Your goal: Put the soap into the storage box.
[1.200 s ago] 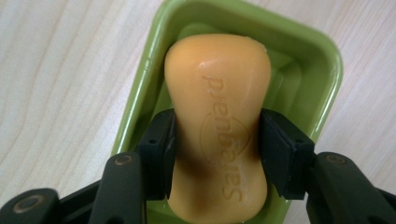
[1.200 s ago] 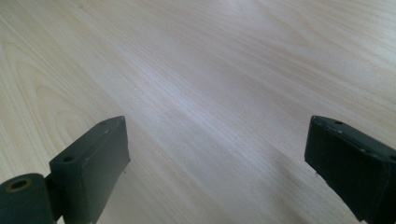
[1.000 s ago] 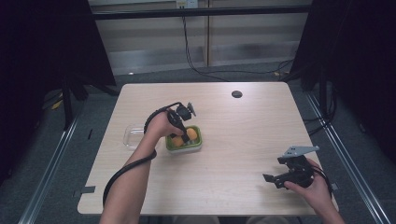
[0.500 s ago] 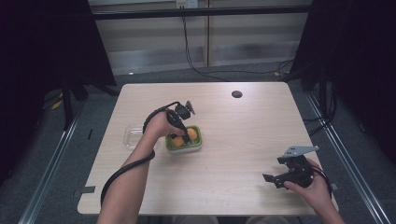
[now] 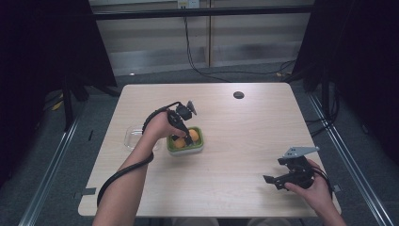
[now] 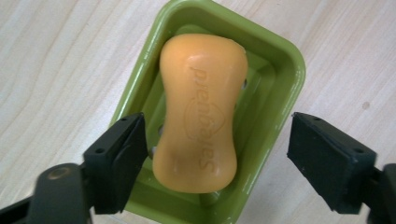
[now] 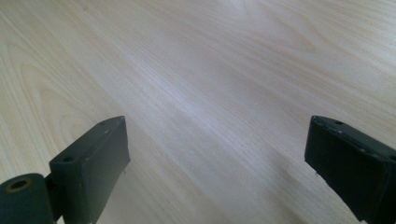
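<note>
While its jaws have just been opening, the left gripper point(image 6: 215, 154) straddles the orange soap bar point(image 6: 201, 112), unclamped, in the green soap dish point(image 6: 275, 93).

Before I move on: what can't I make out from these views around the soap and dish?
- Clear lid, high view: its right part is hidden by the left hand.
- Green dish, left gripper view: near rim cut off by the bottom edge and the left gripper.
- Soap: its underside is hidden, so its seating cannot be told.
</note>
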Tool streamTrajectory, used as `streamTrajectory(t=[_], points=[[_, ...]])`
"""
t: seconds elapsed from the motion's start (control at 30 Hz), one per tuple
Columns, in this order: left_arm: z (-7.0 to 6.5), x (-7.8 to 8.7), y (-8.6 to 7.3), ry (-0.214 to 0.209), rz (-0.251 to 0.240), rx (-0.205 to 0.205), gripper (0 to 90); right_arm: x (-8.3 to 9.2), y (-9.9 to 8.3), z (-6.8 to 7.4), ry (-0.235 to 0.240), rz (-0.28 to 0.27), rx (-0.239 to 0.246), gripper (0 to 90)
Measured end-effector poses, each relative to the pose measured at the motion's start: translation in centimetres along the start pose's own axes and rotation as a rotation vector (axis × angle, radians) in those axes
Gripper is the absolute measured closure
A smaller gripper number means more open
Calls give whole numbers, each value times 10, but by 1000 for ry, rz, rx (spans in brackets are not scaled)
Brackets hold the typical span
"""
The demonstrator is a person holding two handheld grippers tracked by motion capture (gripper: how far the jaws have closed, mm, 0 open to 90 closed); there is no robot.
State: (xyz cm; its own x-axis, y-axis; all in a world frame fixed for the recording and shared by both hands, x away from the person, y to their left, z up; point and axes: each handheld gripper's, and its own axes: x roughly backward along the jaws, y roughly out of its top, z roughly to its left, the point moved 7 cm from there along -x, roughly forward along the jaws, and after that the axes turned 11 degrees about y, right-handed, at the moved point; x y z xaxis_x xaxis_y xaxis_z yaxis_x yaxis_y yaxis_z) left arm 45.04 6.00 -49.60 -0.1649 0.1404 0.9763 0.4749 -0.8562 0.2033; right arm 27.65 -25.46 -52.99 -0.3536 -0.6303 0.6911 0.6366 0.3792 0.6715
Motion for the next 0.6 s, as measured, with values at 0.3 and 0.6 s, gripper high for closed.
streamTrajectory(t=[0.3, 0.6], points=[[-9, 6, 1, -3, -35, 6, 169, 0, 2, 1, -2, -3, 4, 61], [-19, 12, -3, -15, -56, -23, 167, -3, 2, 3, 9, -3, 0, 60]])
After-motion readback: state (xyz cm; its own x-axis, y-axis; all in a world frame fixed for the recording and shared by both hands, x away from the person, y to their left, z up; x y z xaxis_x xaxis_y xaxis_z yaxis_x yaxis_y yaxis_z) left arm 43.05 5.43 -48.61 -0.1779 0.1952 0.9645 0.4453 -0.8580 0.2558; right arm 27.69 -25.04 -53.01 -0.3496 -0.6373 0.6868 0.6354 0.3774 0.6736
